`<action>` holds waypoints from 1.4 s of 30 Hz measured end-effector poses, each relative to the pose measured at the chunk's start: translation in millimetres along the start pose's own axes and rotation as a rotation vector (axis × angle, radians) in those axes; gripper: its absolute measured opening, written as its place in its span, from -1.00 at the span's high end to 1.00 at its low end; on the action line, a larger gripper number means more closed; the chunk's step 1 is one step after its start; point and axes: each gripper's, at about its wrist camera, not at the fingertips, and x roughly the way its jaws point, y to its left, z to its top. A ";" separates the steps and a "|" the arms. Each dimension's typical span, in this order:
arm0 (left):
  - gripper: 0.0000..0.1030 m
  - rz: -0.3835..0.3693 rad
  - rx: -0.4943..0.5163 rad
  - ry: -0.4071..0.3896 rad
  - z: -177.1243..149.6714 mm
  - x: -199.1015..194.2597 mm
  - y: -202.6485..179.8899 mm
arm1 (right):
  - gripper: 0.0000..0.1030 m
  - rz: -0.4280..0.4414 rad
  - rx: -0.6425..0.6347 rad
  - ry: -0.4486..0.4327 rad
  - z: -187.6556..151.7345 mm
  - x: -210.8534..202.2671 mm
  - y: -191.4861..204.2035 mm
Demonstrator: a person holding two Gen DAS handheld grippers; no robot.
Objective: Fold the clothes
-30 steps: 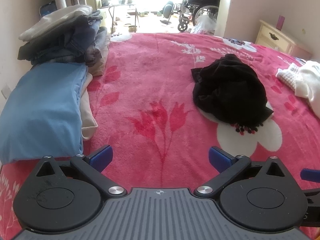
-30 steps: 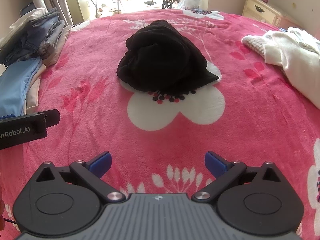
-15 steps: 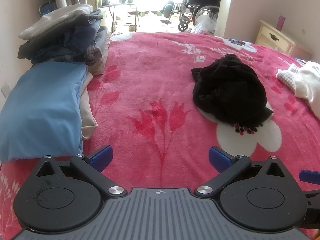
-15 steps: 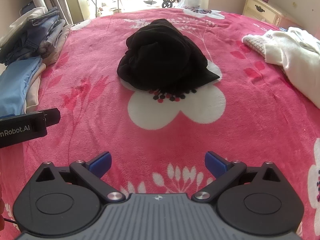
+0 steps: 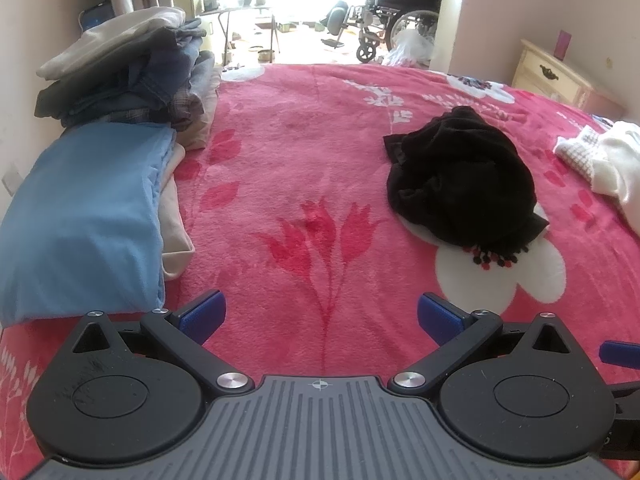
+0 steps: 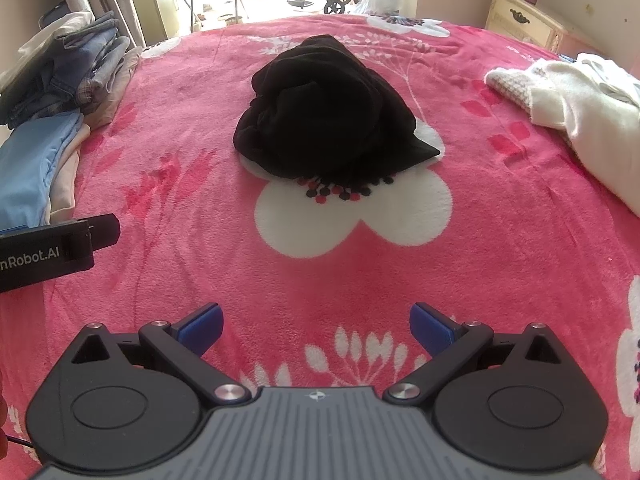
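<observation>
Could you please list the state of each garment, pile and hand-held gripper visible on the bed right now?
Black garment: crumpled in a heap, unfolded, on the pink blanket.
White clothes: loose, unfolded, at the right edge.
Blue garment: folded flat, on a cream item.
Stack of jeans and shirts: folded, piled up.
Left hand-held gripper: open, empty.
Right hand-held gripper: open, empty.

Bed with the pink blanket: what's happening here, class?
A person holds two grippers above the bed, both open and empty. The left gripper and right gripper face a crumpled black garment, not yet touched. Folded clothes are stacked at the left; white clothes lie unfolded at the right.
</observation>
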 end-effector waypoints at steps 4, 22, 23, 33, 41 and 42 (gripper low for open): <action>-1.00 -0.028 0.006 -0.008 0.4 4.1 -1.0 | -0.97 0.001 -0.006 -0.018 0.0 2.0 -2.5; -1.00 -0.202 0.132 -0.135 45.3 81.2 -26.3 | -0.96 0.081 -0.093 -0.552 89.2 6.8 -63.0; -0.99 -0.209 0.149 -0.145 48.8 88.0 -30.2 | -0.95 0.110 -0.116 -0.563 100.1 11.4 -62.5; -0.31 -0.317 0.289 -0.168 67.5 138.4 -71.4 | -0.31 0.262 -0.219 -0.323 190.8 109.9 -39.7; 0.57 -0.467 0.317 -0.123 51.6 133.5 -77.0 | 0.75 0.315 -0.126 -0.299 155.4 83.1 -72.8; 0.59 -0.493 0.325 -0.113 46.5 126.6 -75.2 | 0.75 0.327 -0.115 -0.296 147.3 72.5 -78.6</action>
